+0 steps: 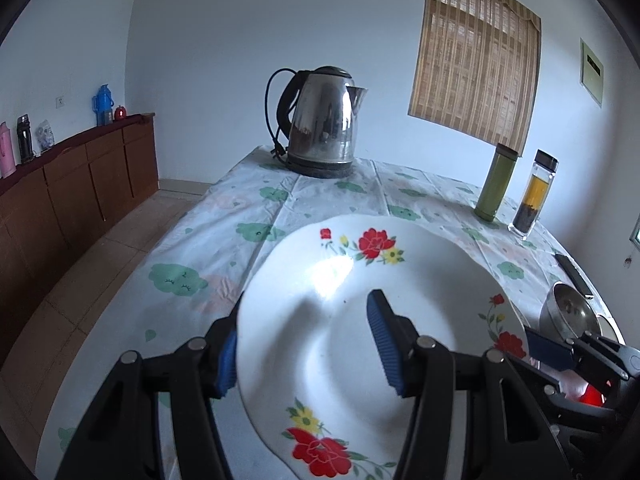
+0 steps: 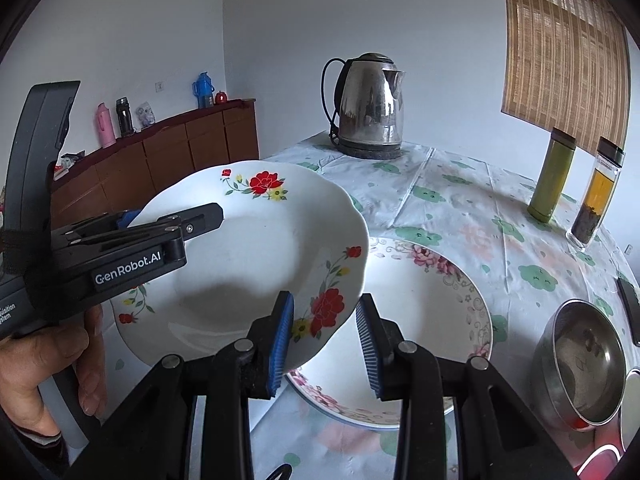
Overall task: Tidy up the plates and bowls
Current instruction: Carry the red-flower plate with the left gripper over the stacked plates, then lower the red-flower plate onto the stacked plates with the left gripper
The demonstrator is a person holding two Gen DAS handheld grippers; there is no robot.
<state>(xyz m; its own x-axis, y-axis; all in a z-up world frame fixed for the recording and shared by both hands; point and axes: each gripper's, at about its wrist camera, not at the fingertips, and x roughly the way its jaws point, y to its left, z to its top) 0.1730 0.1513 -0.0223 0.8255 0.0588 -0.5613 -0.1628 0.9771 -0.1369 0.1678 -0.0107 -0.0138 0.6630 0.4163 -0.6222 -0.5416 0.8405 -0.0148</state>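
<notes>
My left gripper (image 1: pixel 304 344) is shut on the rim of a white plate with red flowers (image 1: pixel 360 280), held tilted above the table; the plate also shows in the right wrist view (image 2: pixel 248 248), with the left gripper (image 2: pixel 172 224) clamped on its left edge. My right gripper (image 2: pixel 324 336) is open, its jaws on either side of that plate's near right rim without closing on it. A second white plate with pink flowers (image 2: pixel 424 308) lies flat on the table under and to the right. A steel bowl (image 2: pixel 580 364) sits at the right.
A steel kettle (image 2: pixel 372 108) stands at the table's far end. A green flask (image 2: pixel 550 178) and a glass tea bottle (image 2: pixel 596 196) stand at the far right. A dark phone (image 2: pixel 630 304) lies by the right edge. A wooden sideboard (image 2: pixel 168 156) lines the left wall.
</notes>
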